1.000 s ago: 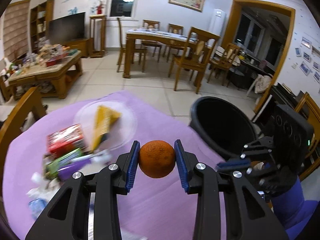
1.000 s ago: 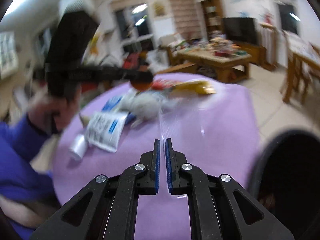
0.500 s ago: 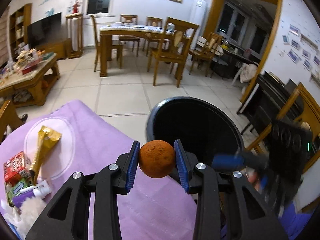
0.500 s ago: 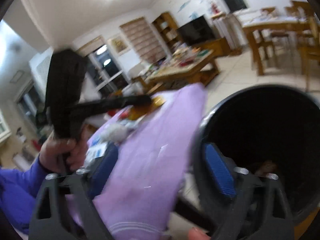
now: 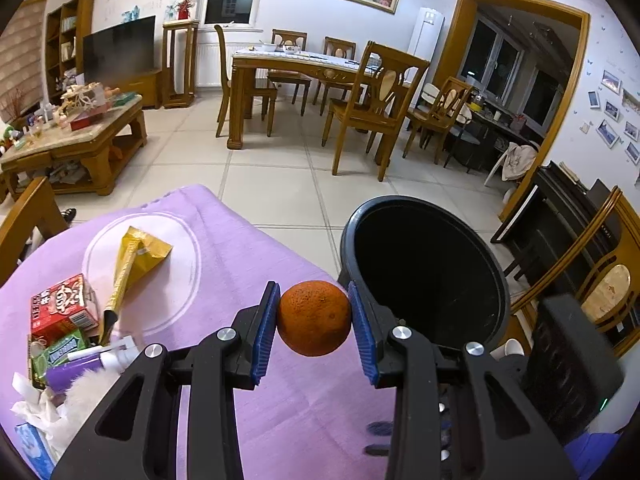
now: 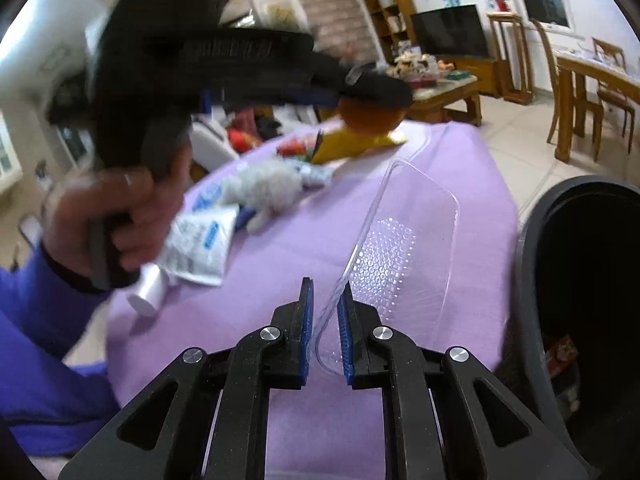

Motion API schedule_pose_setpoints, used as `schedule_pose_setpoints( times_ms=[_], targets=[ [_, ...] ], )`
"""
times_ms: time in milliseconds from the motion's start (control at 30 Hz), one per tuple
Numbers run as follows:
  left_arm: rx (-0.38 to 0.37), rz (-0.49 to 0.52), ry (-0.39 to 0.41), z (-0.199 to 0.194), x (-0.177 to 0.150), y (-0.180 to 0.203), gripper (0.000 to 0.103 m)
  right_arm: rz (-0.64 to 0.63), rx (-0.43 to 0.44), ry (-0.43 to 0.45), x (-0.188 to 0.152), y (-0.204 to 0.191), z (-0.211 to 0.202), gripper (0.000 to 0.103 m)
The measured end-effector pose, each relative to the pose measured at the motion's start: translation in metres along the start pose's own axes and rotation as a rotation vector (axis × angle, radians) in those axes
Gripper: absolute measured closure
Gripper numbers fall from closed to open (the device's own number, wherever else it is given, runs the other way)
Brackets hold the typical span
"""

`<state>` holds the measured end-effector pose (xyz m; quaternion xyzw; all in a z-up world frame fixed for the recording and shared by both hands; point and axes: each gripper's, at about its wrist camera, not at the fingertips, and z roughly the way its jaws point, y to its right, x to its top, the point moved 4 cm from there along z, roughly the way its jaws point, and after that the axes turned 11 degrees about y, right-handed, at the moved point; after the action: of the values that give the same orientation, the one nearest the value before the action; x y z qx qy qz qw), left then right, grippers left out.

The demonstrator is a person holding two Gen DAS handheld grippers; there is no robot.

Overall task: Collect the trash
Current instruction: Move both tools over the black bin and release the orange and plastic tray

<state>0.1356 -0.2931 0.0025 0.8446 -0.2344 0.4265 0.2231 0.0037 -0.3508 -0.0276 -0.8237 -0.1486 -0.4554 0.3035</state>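
Observation:
My left gripper [image 5: 314,322] is shut on an orange [image 5: 314,318] and holds it above the purple table edge, just left of the black trash bin [image 5: 424,276]. The left gripper and orange also show blurred in the right wrist view [image 6: 370,114]. My right gripper [image 6: 325,330] is nearly shut around the edge of a clear plastic tray [image 6: 404,248], which stands tilted over the purple cloth [image 6: 280,264]. The bin [image 6: 580,280] is at the right, with some trash in its bottom.
Trash lies on the table's left: a yellow wrapper [image 5: 136,260] on a clear plate [image 5: 176,276], a red box [image 5: 62,308], a green pack, a purple tube, tissues, a white fluffy thing [image 6: 268,192], a printed pouch [image 6: 200,244]. Wooden chairs flank the table.
My left gripper swung the orange right toward the bin, then back a little to its left rim. My right gripper opened near the bin, then closed on the clear tray.

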Motion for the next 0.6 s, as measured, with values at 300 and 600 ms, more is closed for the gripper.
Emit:
schedule_pose_setpoints(
  times_ms=[300, 600],
  targets=[
    [-0.078, 0.064, -0.003, 0.031, 0.008, 0.051, 0.067, 0.269, -0.287, 0.238, 0.025, 0.108, -0.093, 0.090],
    [-0.142, 0.121, -0.092, 0.104, -0.010, 0.102, 0.067, 0.367, -0.435, 0.249, 0.013, 0.182, -0.105, 0.089]
  ],
)
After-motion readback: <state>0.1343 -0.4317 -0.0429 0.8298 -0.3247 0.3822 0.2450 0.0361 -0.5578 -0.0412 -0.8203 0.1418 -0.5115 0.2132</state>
